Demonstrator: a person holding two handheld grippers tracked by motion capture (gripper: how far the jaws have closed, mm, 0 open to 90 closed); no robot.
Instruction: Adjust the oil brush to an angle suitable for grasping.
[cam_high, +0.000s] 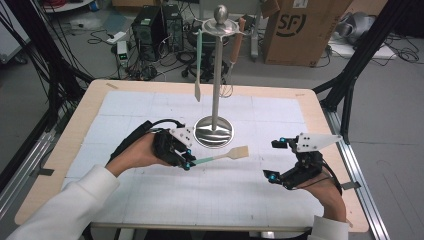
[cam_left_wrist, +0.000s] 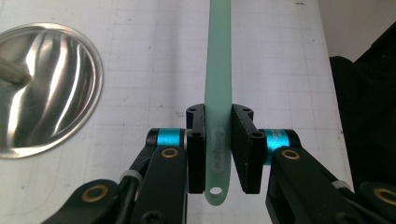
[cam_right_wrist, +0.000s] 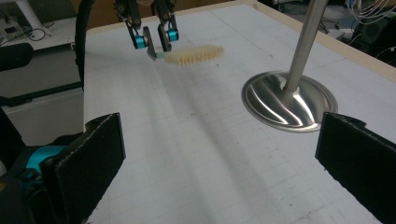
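A spatula with a pale green handle (cam_left_wrist: 218, 93) and a cream blade (cam_high: 239, 152) is held level above the white mat. My left gripper (cam_high: 186, 161) is shut on the handle's end, near its hanging hole (cam_left_wrist: 215, 191). In the right gripper view the blade (cam_right_wrist: 194, 54) points toward the camera. My right gripper (cam_high: 276, 160) stands open at the table's right, jaws wide apart with nothing between them. A steel rack (cam_high: 217, 75) stands on a round base (cam_high: 214, 132) just behind the spatula. From its top ring hang a second green-handled spatula (cam_high: 198, 65) and a wooden-handled utensil (cam_high: 237, 42).
The white gridded mat (cam_high: 150, 105) covers most of the wooden table (cam_high: 80, 117). Beyond the far edge, on the floor, stand computer cases (cam_high: 157, 30), cables and a cardboard box (cam_high: 305, 30). Black frame legs (cam_high: 360, 65) rise at the right.
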